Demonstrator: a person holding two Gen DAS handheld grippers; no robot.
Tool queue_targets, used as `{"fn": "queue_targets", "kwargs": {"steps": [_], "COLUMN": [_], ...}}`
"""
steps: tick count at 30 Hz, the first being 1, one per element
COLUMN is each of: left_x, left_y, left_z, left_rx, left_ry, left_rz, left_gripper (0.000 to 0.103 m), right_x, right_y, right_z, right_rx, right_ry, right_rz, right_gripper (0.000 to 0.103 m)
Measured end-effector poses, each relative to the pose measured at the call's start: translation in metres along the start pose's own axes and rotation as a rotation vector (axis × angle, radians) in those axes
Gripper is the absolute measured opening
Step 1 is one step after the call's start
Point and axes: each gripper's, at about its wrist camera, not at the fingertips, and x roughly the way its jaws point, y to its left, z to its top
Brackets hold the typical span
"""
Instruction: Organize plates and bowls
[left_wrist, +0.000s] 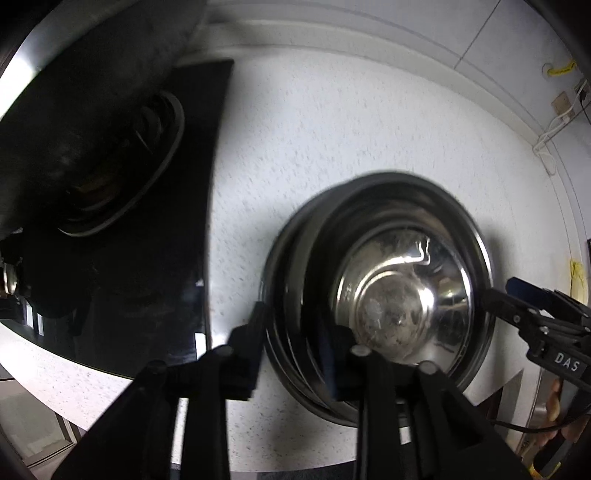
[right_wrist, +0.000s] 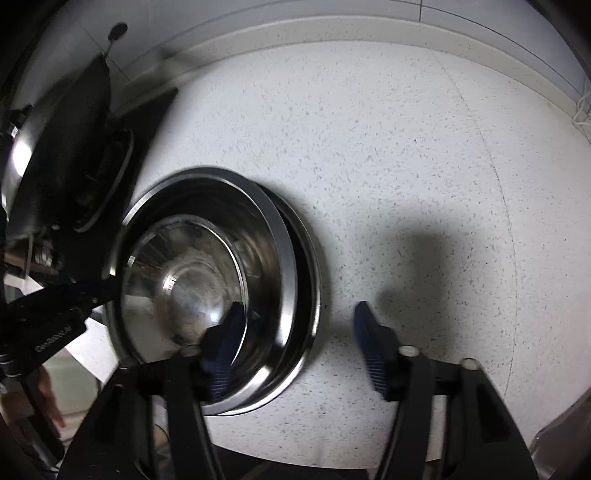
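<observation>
- The stack of steel bowls sat on the white speckled table, just beside the black stove top, which lay to the stack's left in the left wrist view.
- Your left gripper had its jaws apart, one finger outside the stack's near-left rim and the other over the inside. No pad pressed on the metal as far as the blur let me judge.
- Your right gripper also stood open across the stack's opposite rim: one blue pad hung inside the top bowl, the other over bare table beyond the stack.
- Judging from this, the nesting looked largely done. Several rims showed one inside another, and both grippers looked let go of it.
- The rims sat a little off-centre, so the stack may have needed squaring up.
- No plate showed in either view, so I could not tell whether plates were sorted or waiting elsewhere.
- How many bowls were nested was hard to count; the rims smeared together with motion blur.
- The dark pan on the stove top, beyond the stack, was mostly shadow and cut off at the edge.
- A hand showed only as a sliver behind the right gripper's body.
</observation>
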Motion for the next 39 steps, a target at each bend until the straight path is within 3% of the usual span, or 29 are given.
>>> {"fn": "queue_targets", "kwargs": {"steps": [2, 7, 12, 20, 26, 32, 38, 39], "left_x": [-0.01, -0.046, -0.089, -0.182, -0.251, -0.3, -0.332, -0.336], "left_y": [0.001, -0.011, -0.032, -0.083, -0.106, -0.108, -0.084, -0.079], "left_z": [0.0, -0.009, -0.032, -0.107, -0.172, -0.221, -0.28, -0.289], "left_rx": [-0.018, -0.026, -0.023, -0.016, 0.025, 0.049, 0.091, 0.097], "left_ry": [-0.027, -0.128, -0.246, -0.509, -0.662, -0.769, -0.812, -0.81], "left_rz": [-0.018, 0.0, 0.018, 0.056, 0.1, 0.104, 0.077, 0.075], "left_gripper": [0.045, 0.048, 0.048, 0.048, 0.048, 0.048, 0.048, 0.048], "right_x": [-0.008, -0.039, -0.082, -0.162, -0.218, -0.268, -0.298, -0.302], "right_y": [0.001, -0.006, -0.021, -0.045, -0.048, -0.036, -0.016, -0.01], "right_z": [0.0, -0.009, -0.04, -0.11, -0.155, -0.213, -0.271, -0.282], "right_rx": [-0.006, 0.004, 0.016, -0.039, 0.0, 0.016, 0.064, 0.08], "right_ry": [-0.021, -0.102, -0.197, -0.417, -0.556, -0.715, -0.797, -0.803], "right_rz": [-0.007, -0.004, 0.006, -0.042, -0.018, -0.076, -0.154, -0.168], "right_gripper": [0.061, 0.063, 0.066, 0.066, 0.067, 0.077, 0.102, 0.102]}}
